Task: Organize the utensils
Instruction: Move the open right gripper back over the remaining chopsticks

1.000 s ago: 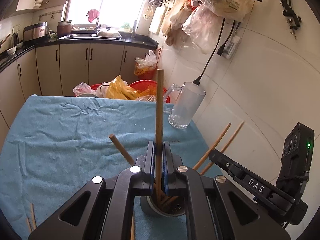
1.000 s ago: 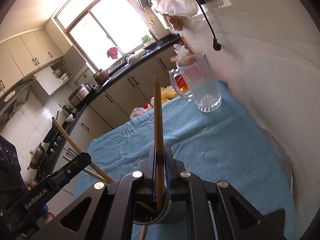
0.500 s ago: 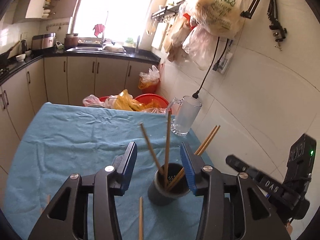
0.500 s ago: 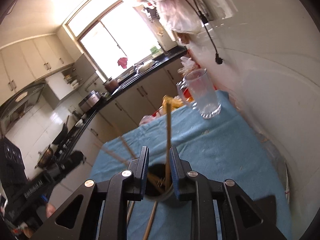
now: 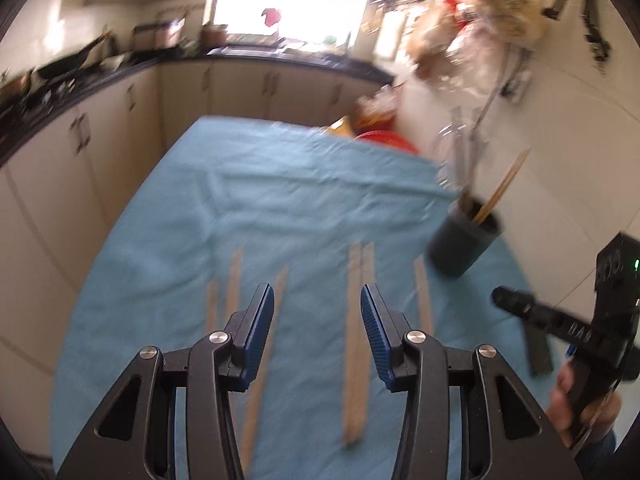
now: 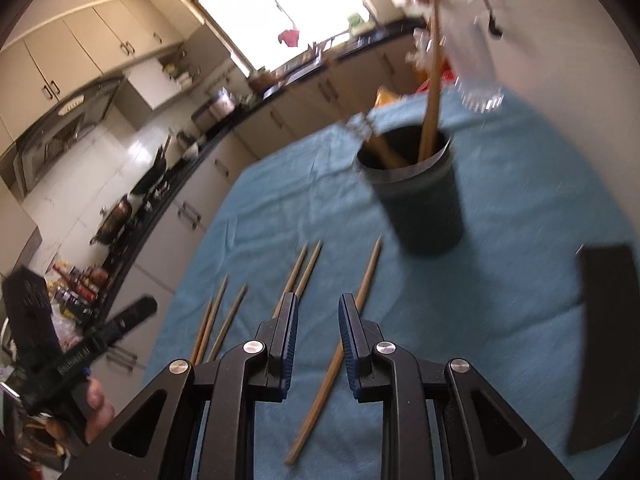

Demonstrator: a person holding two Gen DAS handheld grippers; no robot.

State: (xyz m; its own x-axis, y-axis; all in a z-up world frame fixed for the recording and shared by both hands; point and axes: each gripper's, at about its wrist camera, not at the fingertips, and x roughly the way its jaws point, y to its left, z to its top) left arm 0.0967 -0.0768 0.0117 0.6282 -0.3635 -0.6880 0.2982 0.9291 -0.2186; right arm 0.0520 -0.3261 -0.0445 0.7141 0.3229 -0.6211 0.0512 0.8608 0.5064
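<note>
Chopsticks (image 6: 334, 360) loose on blue cloth (image 6: 500, 280), near dark holder (image 6: 420, 200), seemingly unobstructed.

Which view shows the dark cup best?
The right wrist view: the cup is near and large, its open mouth and the chopsticks inside visible. In the left wrist view, the cup sits small, blurred, near the right edge.

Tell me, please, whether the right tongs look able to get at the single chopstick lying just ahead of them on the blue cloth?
Probably yes. The right tongs are open and empty, the single chopstick lies flat on the blue cloth running beneath them, and nothing sits between.
</note>
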